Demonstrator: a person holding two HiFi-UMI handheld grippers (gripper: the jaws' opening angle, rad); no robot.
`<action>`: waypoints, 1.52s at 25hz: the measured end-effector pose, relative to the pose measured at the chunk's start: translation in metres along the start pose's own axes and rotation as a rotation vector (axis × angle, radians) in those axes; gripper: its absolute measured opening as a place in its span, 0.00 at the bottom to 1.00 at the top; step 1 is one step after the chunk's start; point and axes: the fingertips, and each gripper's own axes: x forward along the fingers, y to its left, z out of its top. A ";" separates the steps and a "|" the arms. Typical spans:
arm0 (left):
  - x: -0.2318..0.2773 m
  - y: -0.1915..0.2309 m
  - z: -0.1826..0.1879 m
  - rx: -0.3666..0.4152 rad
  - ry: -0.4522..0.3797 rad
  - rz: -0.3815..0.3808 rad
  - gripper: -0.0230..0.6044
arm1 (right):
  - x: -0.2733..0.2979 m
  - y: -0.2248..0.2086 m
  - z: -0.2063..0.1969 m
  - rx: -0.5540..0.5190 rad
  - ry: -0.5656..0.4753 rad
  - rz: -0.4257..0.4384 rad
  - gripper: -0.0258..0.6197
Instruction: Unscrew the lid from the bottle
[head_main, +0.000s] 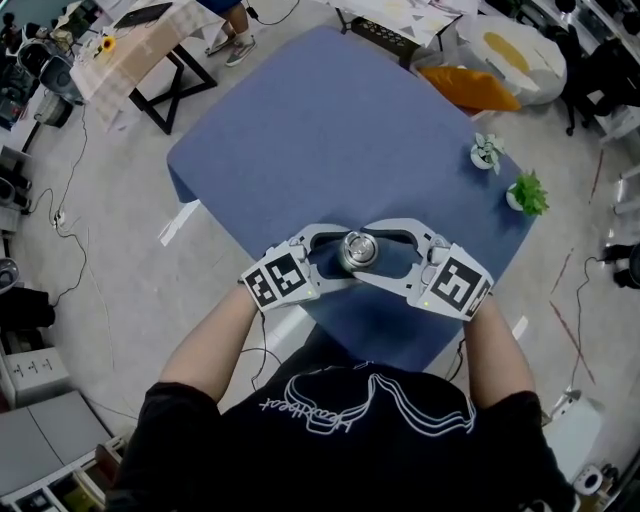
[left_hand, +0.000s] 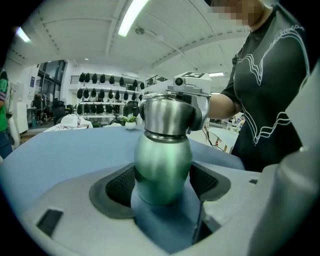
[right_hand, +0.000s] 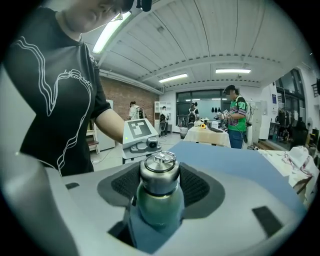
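- The left gripper (left_hand: 162, 186) is closed on the green body of the bottle (left_hand: 163, 150). Both pads (left_hand: 119, 185) are pressed against its lower bulge.
- The right gripper (right_hand: 160, 186) is closed on the lid (right_hand: 159, 169), with the jaws set fairly wide around it. Pad contact looks firm, though the edge is partly hidden by the lid's own rim.
- The bottle is held upright, long axis vertical and lid at the top. Its base is on the blue table (head_main: 330, 130), near the corner closest to the person.
- From the head view the two grippers are seen meeting over the bottle from opposite sides, and only the shiny lid top shows.
- Count:
  - one bottle and one lid, with the lid seated on the neck
  - two grippers
  - one marker cube on each gripper (head_main: 277, 280) (head_main: 458, 283)
- Two small potted plants (head_main: 487, 152) (head_main: 527, 193) are set near the table's right edge, well apart from the bottle.
- Writing:
  - No label is seen on the bottle.
  - The cubes carry square black-and-white patterns only.
  - A script line on the black shirt (head_main: 370, 410) cannot be read reliably.
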 end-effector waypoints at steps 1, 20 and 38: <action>0.000 0.000 0.000 0.009 0.006 -0.020 0.58 | 0.000 0.000 0.000 -0.002 0.005 0.013 0.43; -0.011 -0.003 -0.004 -0.039 -0.012 -0.085 0.59 | 0.001 0.001 0.004 -0.015 -0.028 0.024 0.43; -0.094 -0.030 0.076 -0.168 -0.331 0.294 0.38 | -0.049 0.007 0.062 0.081 -0.255 -0.216 0.43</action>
